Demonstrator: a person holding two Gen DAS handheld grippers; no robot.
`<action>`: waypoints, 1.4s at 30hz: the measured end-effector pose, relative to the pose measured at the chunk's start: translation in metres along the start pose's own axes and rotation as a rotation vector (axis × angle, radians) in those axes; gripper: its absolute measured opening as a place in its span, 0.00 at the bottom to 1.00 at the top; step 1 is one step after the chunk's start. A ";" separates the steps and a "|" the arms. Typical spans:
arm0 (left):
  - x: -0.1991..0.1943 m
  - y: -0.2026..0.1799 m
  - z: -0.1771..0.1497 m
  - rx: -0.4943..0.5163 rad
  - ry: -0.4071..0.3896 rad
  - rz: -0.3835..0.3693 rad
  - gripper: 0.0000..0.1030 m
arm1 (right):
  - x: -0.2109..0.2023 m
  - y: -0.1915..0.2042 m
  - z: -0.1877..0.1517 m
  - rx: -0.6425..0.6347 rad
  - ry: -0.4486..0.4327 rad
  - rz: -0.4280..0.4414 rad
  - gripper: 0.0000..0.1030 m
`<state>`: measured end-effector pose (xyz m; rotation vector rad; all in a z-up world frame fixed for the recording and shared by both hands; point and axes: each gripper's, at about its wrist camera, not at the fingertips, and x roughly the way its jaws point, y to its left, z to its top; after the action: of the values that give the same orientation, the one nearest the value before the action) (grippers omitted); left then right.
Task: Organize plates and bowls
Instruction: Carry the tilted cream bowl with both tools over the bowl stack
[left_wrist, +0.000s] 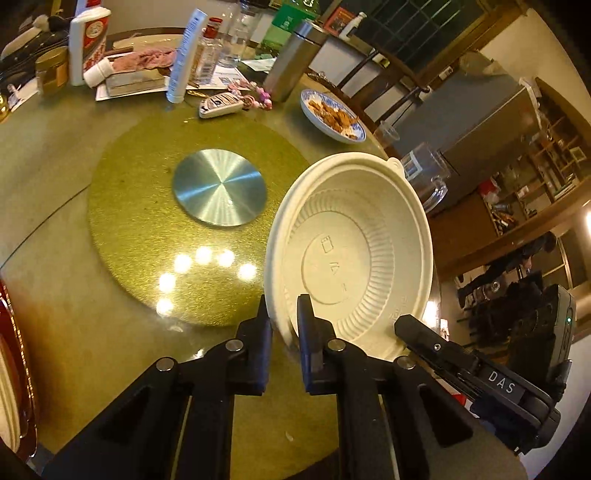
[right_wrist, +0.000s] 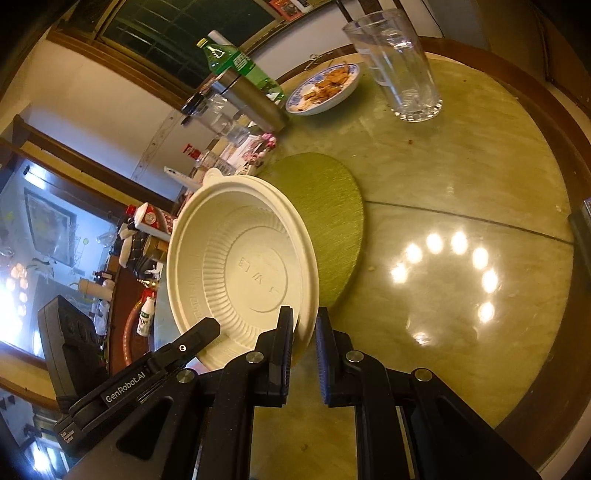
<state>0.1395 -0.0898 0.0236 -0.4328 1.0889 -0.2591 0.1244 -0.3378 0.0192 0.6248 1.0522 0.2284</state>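
A cream plastic bowl (left_wrist: 351, 254) is held up on edge above the round table, its ribbed inside facing both cameras. My left gripper (left_wrist: 284, 325) is shut on the bowl's rim, one finger on each side of the wall. My right gripper (right_wrist: 304, 332) is shut on the rim of the same bowl (right_wrist: 243, 269) at another spot. Each view shows the other gripper's finger (left_wrist: 417, 332) at the bowl's edge. A blue-patterned plate (left_wrist: 332, 116) of fried food sits at the table's far side; it also shows in the right wrist view (right_wrist: 325, 88).
A gold turntable mat (left_wrist: 147, 236) with a metal disc (left_wrist: 219, 186) covers the table's middle. Bottles, a steel flask (left_wrist: 291, 61), a tube and keys crowd the far edge. A tall glass (right_wrist: 399, 66) stands near the plate. A red-rimmed dish (left_wrist: 14, 332) lies at the left.
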 end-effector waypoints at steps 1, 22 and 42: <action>-0.002 0.002 0.000 -0.004 -0.003 -0.002 0.10 | 0.000 0.002 -0.001 -0.005 0.000 0.002 0.11; -0.060 0.057 -0.024 -0.069 -0.123 0.000 0.10 | 0.012 0.061 -0.033 -0.121 0.027 0.066 0.11; -0.124 0.109 -0.061 -0.091 -0.293 0.077 0.10 | 0.018 0.133 -0.085 -0.276 0.032 0.120 0.11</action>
<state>0.0291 0.0442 0.0480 -0.4929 0.8299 -0.0747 0.0745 -0.1909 0.0543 0.4362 0.9931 0.4811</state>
